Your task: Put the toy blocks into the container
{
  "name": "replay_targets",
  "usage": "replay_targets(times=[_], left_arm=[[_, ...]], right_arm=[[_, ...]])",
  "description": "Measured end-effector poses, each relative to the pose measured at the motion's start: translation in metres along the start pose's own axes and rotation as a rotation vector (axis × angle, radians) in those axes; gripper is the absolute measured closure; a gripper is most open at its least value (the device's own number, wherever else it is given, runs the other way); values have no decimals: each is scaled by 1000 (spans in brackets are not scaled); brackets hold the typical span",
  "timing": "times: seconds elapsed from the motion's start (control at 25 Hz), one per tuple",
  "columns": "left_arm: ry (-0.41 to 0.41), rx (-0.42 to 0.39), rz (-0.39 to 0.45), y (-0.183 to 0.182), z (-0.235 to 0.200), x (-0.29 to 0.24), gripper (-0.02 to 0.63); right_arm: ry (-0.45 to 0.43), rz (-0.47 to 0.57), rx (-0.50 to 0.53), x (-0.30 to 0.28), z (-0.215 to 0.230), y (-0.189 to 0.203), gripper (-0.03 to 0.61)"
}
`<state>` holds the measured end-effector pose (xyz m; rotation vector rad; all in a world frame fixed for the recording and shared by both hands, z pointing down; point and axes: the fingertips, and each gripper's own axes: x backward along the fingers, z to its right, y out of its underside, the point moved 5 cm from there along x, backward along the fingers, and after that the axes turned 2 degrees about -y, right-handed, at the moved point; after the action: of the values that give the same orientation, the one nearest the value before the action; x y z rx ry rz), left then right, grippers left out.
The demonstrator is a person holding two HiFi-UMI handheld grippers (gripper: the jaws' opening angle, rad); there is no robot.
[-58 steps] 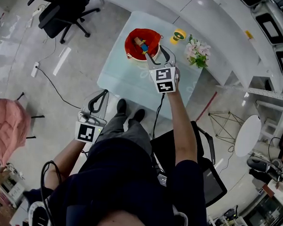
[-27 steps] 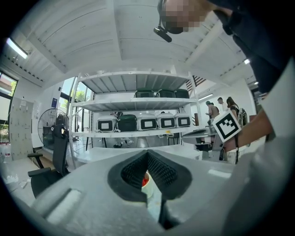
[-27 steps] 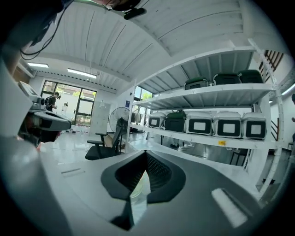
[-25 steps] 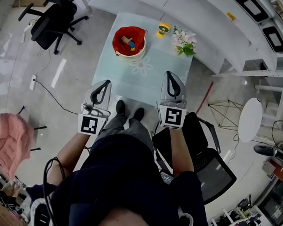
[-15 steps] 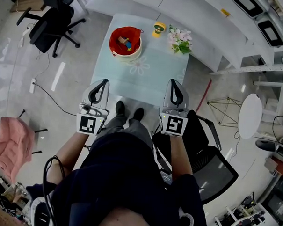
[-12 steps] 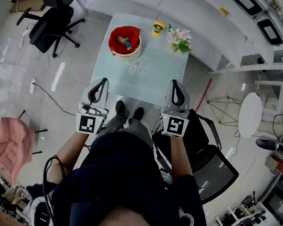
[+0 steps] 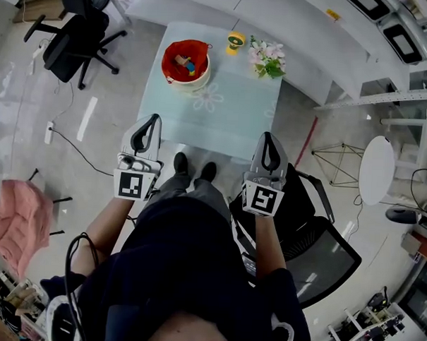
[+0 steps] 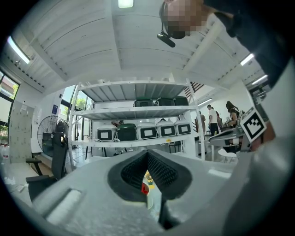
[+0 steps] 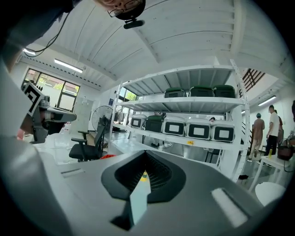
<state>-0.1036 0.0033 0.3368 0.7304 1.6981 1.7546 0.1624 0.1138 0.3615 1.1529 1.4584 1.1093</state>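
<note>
Task looks finished or nearly so. The red container [image 7: 186, 62] stands on the far left part of the table [image 7: 230, 121], with toy blocks [image 7: 183, 61] lying inside it: a wooden piece and blue and yellow bits can be made out. No loose block shows on the table around the container. Right of the container are only a yellow toy [image 7: 235, 41] and flowers [image 7: 266, 57].

Left gripper [image 7: 153, 119] and right gripper [image 7: 266, 136] are held off the table's near edge, well apart from the container. Both have their jaws pressed together with nothing between them, and both gripper views confirm this. Likely nothing is left to pick.

Writing: none readable. The marker cubes [image 7: 130, 184] carry black-and-white square patterns, not text. The shelf bins [image 9: 199, 131] beyond the container show blank panels, and a small yellow tag on the shelf edge is too small to read.
</note>
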Motion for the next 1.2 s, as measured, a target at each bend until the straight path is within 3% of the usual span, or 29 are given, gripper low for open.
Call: replay_targets(times=[0.92,1.08,1.2], left_arm=[[17,-38,10,8,1,6,611],[21,-36,-38,4,3,6,611],[17,-27,-29,-1,3,7,611]], right_arm=[[41,-59,-10,22,-3,13,581],[38,-60,-27,20,-3,11,581],[35,-64,-31,20,-3,7,582]])
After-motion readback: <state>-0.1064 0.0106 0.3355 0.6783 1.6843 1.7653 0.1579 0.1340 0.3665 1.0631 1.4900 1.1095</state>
